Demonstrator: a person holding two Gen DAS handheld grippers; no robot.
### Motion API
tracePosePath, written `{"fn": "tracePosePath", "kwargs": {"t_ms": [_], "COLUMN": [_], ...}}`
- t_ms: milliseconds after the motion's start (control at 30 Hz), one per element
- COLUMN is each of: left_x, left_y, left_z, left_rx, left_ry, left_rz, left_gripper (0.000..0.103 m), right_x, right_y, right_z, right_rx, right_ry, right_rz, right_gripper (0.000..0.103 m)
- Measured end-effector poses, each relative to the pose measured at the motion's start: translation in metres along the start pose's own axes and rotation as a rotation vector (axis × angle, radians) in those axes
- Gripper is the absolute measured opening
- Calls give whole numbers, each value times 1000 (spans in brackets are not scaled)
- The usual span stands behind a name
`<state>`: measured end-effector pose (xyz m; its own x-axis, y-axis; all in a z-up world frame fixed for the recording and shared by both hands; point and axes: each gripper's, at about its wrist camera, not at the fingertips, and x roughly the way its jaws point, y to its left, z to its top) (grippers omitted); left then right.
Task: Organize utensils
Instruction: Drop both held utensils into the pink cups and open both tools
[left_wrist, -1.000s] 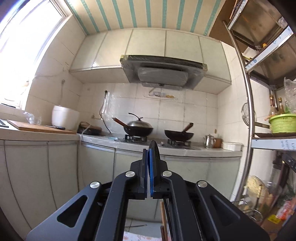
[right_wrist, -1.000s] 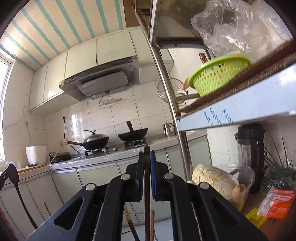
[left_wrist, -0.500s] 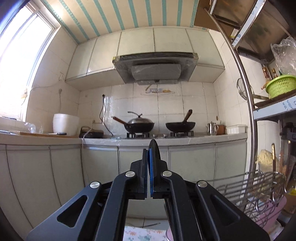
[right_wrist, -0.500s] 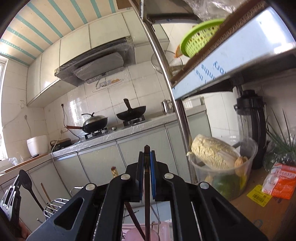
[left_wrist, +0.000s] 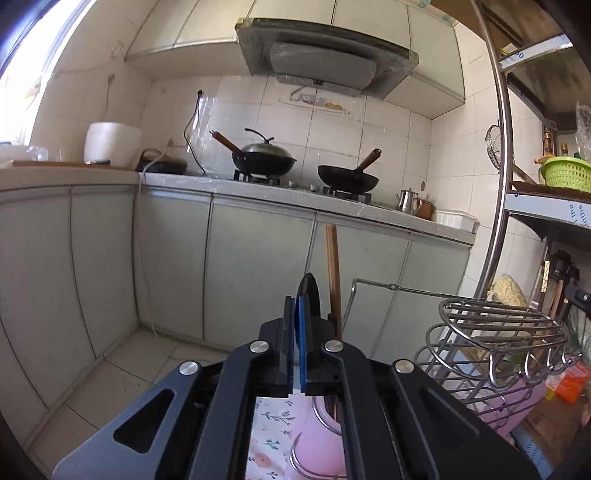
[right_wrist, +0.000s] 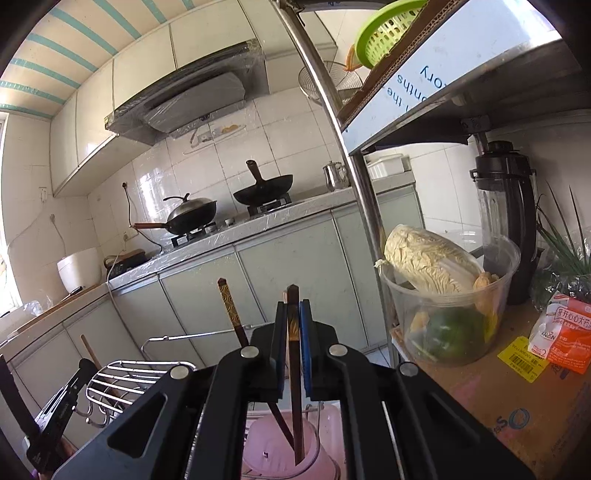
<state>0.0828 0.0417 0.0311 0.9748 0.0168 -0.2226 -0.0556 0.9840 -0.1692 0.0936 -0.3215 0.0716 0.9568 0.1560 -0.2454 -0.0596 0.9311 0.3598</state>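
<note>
— Kitchen walls are white tile, with two woks (left_wrist: 264, 162) on the stove. What does the left tool (left_wrist: 298, 314) hold?

— Its jaws are clenched on something thin and dark with a round edge. What it is cannot be told.

— And the right tool (right_wrist: 293, 321)?

— It grips a dark chopstick (right_wrist: 294, 354), standing upright. The low end goes down into a pink cup (right_wrist: 280, 450).

— Is anything else in that cup?

— Yes, a second chopstick (right_wrist: 236, 317) leans to the left in it.

— What is beside the cup?

— A wire rack (left_wrist: 495, 332) sits on a pink tray (left_wrist: 517, 398). In the left view, brown sticks (left_wrist: 332, 266) rise just behind the tool.
</note>
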Motion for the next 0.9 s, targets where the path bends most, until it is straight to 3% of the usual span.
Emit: {"fn": "tracePosePath", "kwargs": {"t_ms": [133, 200, 300, 633, 733, 900], "left_x": [5, 9, 8, -16, -27, -42], "left_y": [5, 9, 18, 28, 30, 22], "left_z": [2, 4, 8, 20, 14, -8], "left_rx": [-47, -80, -129, -152, -149, -83], "left_ry": [68, 116, 143, 140, 189, 329], "left_rz": [-43, -66, -75, -71, -90, -156], "left_gripper": [5, 20, 33, 37, 37, 37], "right_x": [6, 6, -2, -30, -44, -50], "right_y": [-2, -4, -7, -17, -16, -8], "right_z": [-5, -6, -6, -4, -15, -53], "right_rx": [8, 18, 25, 46, 50, 23], "right_ry": [72, 95, 97, 128, 145, 302], "right_rz": [14, 22, 32, 15, 12, 41], "right_gripper": [11, 24, 32, 36, 36, 36]}}
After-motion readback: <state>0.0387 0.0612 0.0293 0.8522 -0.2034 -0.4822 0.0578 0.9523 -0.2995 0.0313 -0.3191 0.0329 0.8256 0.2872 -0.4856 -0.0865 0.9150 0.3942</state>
